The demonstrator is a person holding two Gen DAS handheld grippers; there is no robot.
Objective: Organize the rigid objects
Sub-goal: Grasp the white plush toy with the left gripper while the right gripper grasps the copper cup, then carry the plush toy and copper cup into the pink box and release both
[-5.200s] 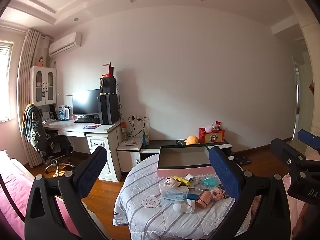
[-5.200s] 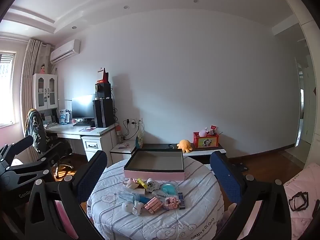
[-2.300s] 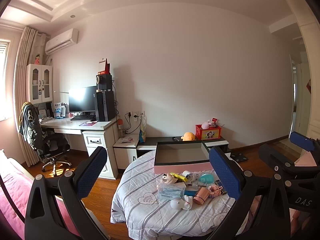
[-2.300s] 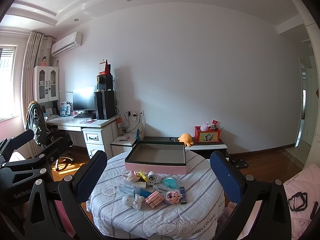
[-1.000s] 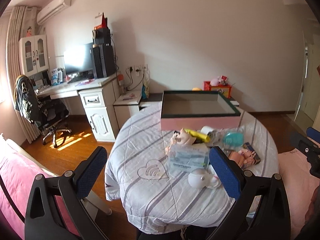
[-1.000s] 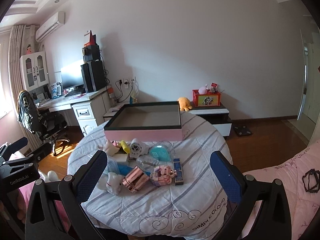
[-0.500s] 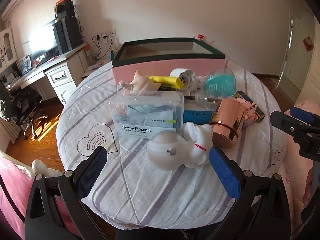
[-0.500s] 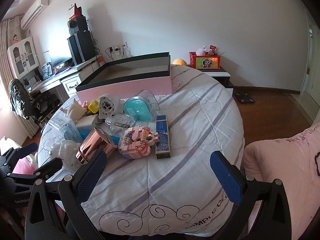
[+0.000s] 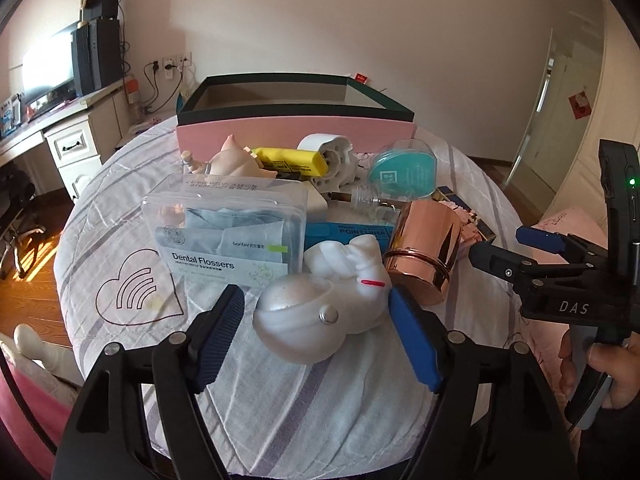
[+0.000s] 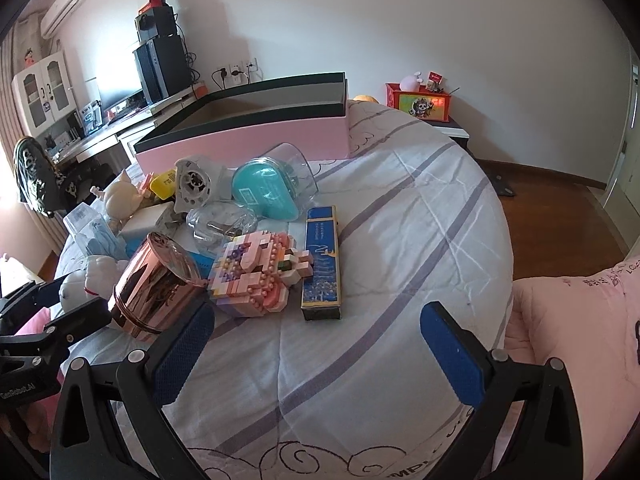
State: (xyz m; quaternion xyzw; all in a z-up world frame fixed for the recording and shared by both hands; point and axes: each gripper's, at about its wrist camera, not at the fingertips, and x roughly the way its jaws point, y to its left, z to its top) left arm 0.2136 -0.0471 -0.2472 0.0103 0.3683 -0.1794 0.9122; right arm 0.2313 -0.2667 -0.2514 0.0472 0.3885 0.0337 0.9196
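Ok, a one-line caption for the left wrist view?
Left gripper closing around a white figurine on the cluttered round table.

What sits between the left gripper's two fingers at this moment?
In the left wrist view, the white astronaut figure lies between the closing left gripper fingers; neither visibly presses on it.

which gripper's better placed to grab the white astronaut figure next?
Left. The left gripper already straddles the white astronaut figure, jaws closing around it. The right gripper hangs open over bare tablecloth.

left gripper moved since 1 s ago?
Yes. The left gripper came down and in toward the pink box; its closing jaws now flank the white astronaut figure, not yet pressing it.
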